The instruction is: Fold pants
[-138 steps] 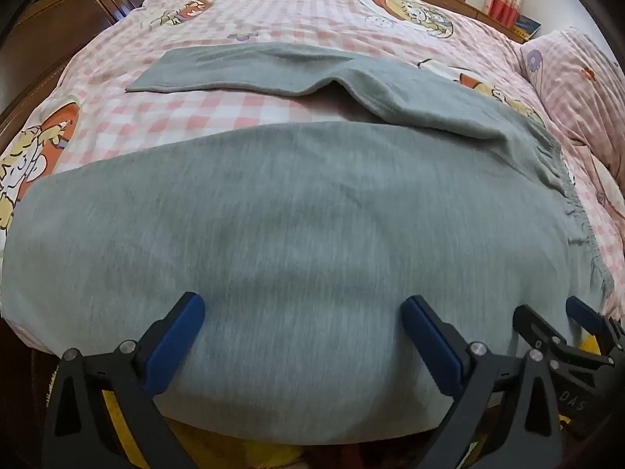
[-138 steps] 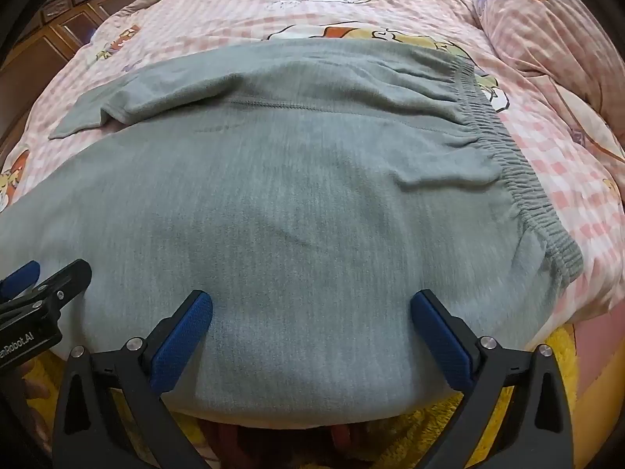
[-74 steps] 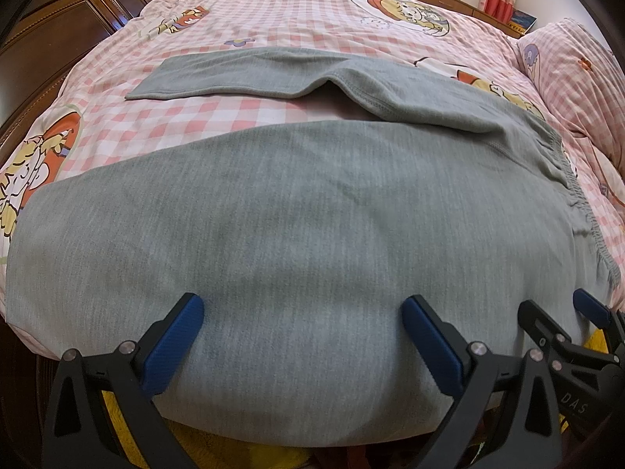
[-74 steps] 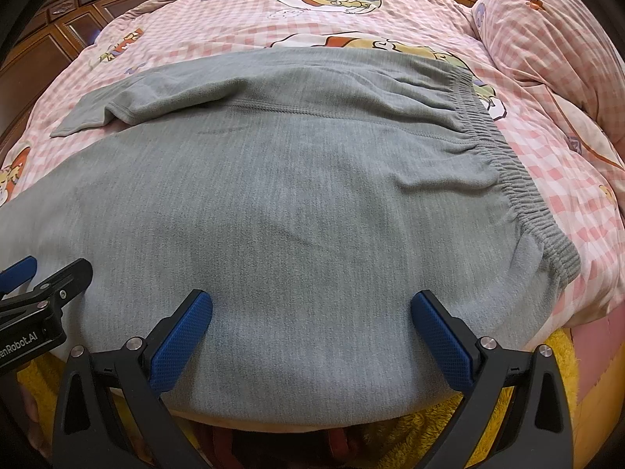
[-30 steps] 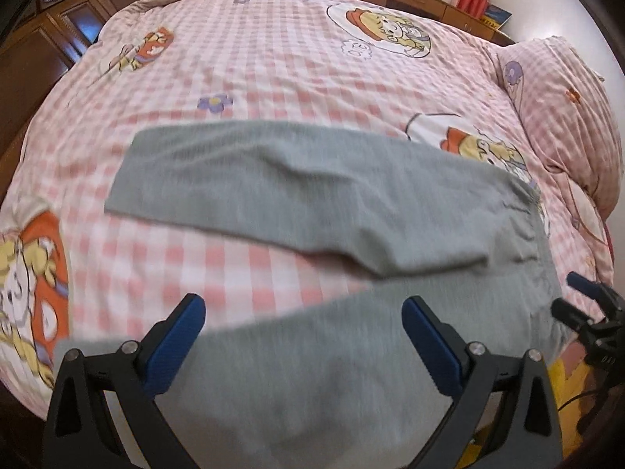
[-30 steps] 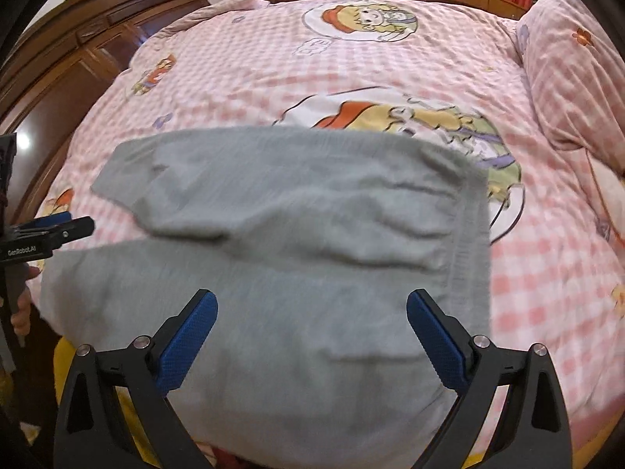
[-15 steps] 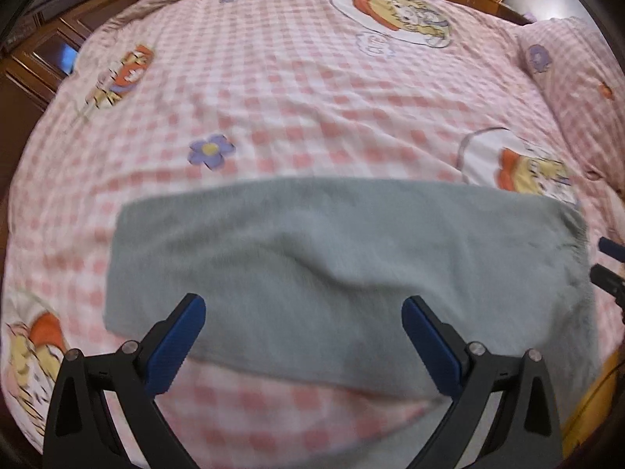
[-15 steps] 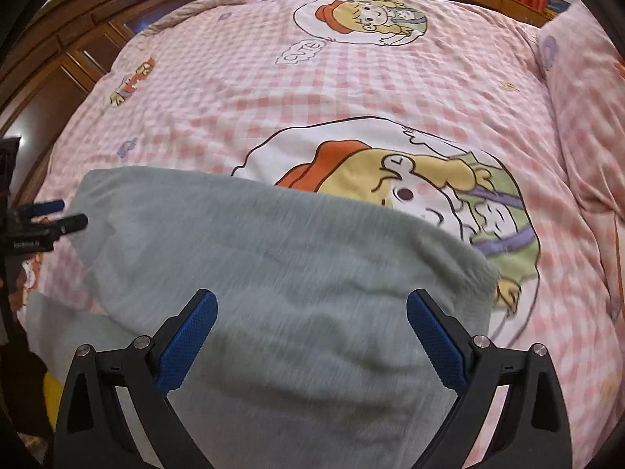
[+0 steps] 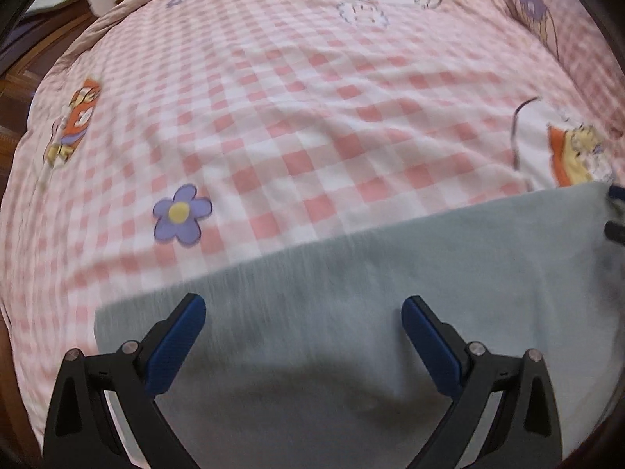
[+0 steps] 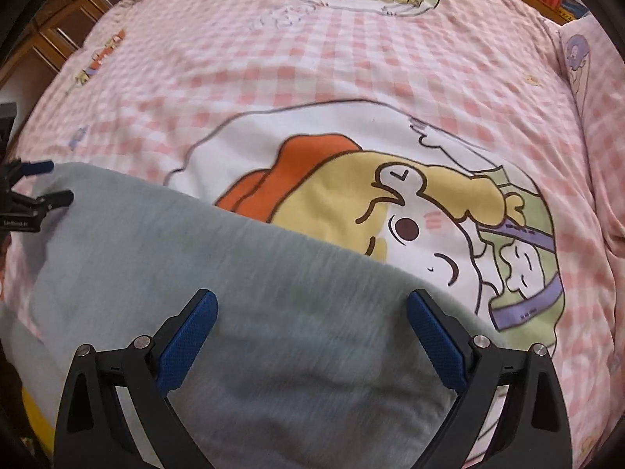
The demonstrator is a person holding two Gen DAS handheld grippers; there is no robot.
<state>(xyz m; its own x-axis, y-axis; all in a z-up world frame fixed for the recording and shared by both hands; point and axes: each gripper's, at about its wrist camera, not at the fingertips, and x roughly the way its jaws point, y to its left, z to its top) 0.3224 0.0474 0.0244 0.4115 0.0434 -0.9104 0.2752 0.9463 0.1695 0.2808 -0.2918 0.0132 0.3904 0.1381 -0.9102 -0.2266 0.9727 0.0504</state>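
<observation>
Two tongs were in view, each with two blue-padded fingers spread wide and nothing between them: the left tongs (image 9: 304,312) and the right tongs (image 10: 311,306) both hovered over one pair of grey pants (image 9: 390,305), whose cloth lay under and ahead of the open jaws without being pinched. In the right wrist view the left tongs showed again at the far left edge, with a small white label on its black body, too blurred to read. The pants lay on one pink-and-white checked quilt (image 9: 312,97), their far edge just ahead of both fingertips, running across from left to right; the pictures were blurred by motion there. Beyond the left tongs sat one purple flower print (image 9: 181,213) and, further left, one small cartoon figure (image 9: 76,121). Ahead of the right tongs one large cartoon child (image 10: 410,211) in an orange hat was partly covered by the pants. One checked pillow (image 10: 597,90) lay to the far right, and dark wooden furniture (image 10: 54,43) stood beyond the quilt's left edge.
</observation>
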